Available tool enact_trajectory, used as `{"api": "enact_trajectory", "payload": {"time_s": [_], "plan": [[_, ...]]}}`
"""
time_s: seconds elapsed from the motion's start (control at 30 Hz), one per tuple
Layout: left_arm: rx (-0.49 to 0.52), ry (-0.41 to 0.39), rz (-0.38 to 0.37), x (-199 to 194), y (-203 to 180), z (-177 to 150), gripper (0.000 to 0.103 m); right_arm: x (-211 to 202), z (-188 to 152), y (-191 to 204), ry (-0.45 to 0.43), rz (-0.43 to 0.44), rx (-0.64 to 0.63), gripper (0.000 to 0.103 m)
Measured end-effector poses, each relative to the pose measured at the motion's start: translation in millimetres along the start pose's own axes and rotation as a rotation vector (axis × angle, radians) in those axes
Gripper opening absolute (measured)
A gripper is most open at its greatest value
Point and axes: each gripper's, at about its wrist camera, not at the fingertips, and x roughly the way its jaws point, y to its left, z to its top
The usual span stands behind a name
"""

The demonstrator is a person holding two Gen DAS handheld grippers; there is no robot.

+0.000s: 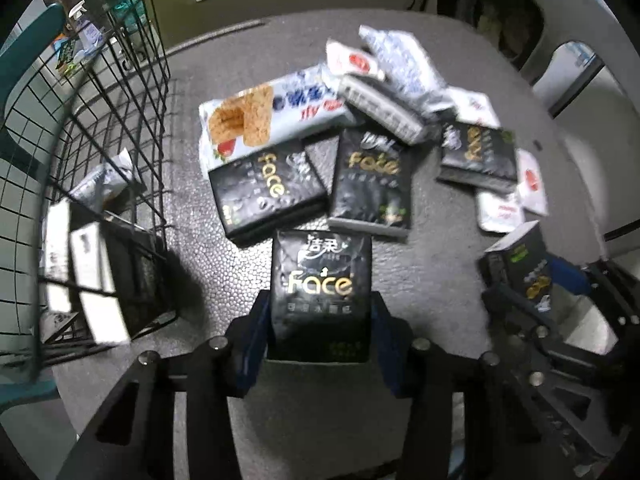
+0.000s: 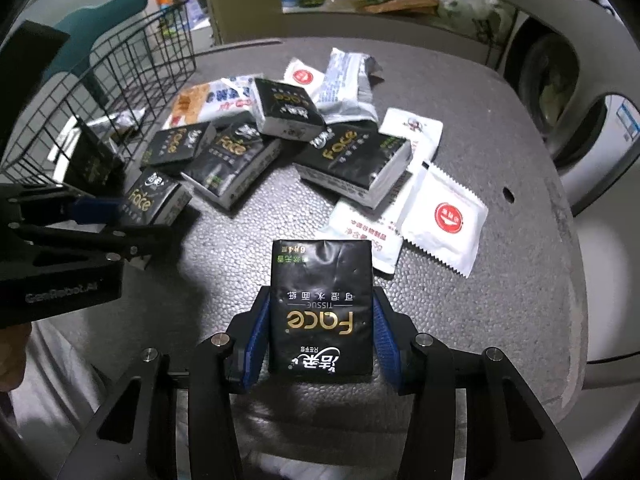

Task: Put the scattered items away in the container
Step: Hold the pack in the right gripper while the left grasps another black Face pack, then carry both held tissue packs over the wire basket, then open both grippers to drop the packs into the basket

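Observation:
My left gripper (image 1: 320,304) is shut on a black "Face" tissue pack (image 1: 320,276), held by its sides over the grey table (image 1: 436,256). My right gripper (image 2: 321,300) is shut on another black Face tissue pack (image 2: 322,280); it shows in the left wrist view as well (image 1: 532,284). Beyond them lies a pile: several black tissue packs (image 1: 372,184), a biscuit pack (image 1: 260,116), and white sachets (image 2: 444,216). The black wire basket (image 1: 120,92) stands at the left with a few packs inside (image 1: 84,276).
The round table's edge (image 2: 560,240) curves along the right. A white washing machine (image 2: 560,92) stands behind it. A teal chair (image 2: 108,12) is behind the basket. My left gripper (image 2: 132,224) sits close to the basket's front corner.

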Motion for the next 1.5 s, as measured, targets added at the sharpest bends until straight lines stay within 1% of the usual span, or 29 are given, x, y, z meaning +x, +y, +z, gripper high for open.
{"api": "enact_trajectory", "payload": {"time_s": [0.1, 0.23, 0.3, 0.37, 0.4, 0.47, 0.57, 0.6, 0.67, 0.73, 0.83, 0.9, 1.03, 1.13, 1.17, 1.23, 1.5], "plan": [[0.002, -0.053, -0.025, -32, 1, -1, 0.052, -13, 4, 3, -0.018, 0.012, 0.006, 0.047], [-0.020, -0.143, -0.054, -81, 13, 2, 0.052, -46, 27, 18, -0.092, 0.038, -0.011, 0.047], [-0.053, -0.193, -0.062, -107, 31, 5, 0.052, -63, 44, 35, -0.140, 0.060, -0.040, 0.047], [-0.109, -0.235, -0.044, -131, 58, 8, 0.052, -75, 58, 55, -0.174, 0.084, -0.073, 0.047], [-0.128, -0.241, -0.036, -134, 69, 13, 0.052, -81, 68, 72, -0.191, 0.105, -0.103, 0.047], [-0.177, -0.250, -0.008, -146, 97, 8, 0.052, -83, 81, 98, -0.203, 0.132, -0.147, 0.047], [-0.245, -0.215, 0.043, -139, 134, 5, 0.052, -79, 95, 140, -0.209, 0.157, -0.211, 0.047], [-0.250, -0.197, 0.059, -135, 142, 2, 0.052, -73, 99, 155, -0.199, 0.171, -0.230, 0.047], [-0.257, -0.170, 0.089, -129, 153, -4, 0.052, -65, 103, 171, -0.180, 0.185, -0.246, 0.047], [-0.267, -0.155, 0.090, -121, 160, -4, 0.052, -57, 105, 185, -0.165, 0.195, -0.255, 0.047], [-0.280, -0.145, 0.064, -115, 166, -7, 0.052, -50, 106, 198, -0.158, 0.186, -0.272, 0.048], [-0.284, -0.138, 0.060, -112, 170, -7, 0.052, -46, 107, 203, -0.161, 0.150, -0.280, 0.048], [-0.313, -0.131, 0.036, -103, 178, -7, 0.052, -45, 108, 202, -0.161, 0.137, -0.275, 0.048], [-0.317, -0.140, 0.041, -106, 178, -9, 0.053, -44, 109, 204, -0.171, 0.121, -0.281, 0.049], [-0.315, -0.145, 0.041, -107, 178, -10, 0.055, -45, 108, 203, -0.179, 0.129, -0.279, 0.050], [-0.312, -0.153, 0.039, -109, 178, -11, 0.065, -48, 108, 202, -0.181, 0.155, -0.267, 0.057], [-0.320, -0.175, 0.008, -120, 178, -12, 0.065, -65, 107, 185, -0.210, 0.188, -0.235, 0.057]]}}
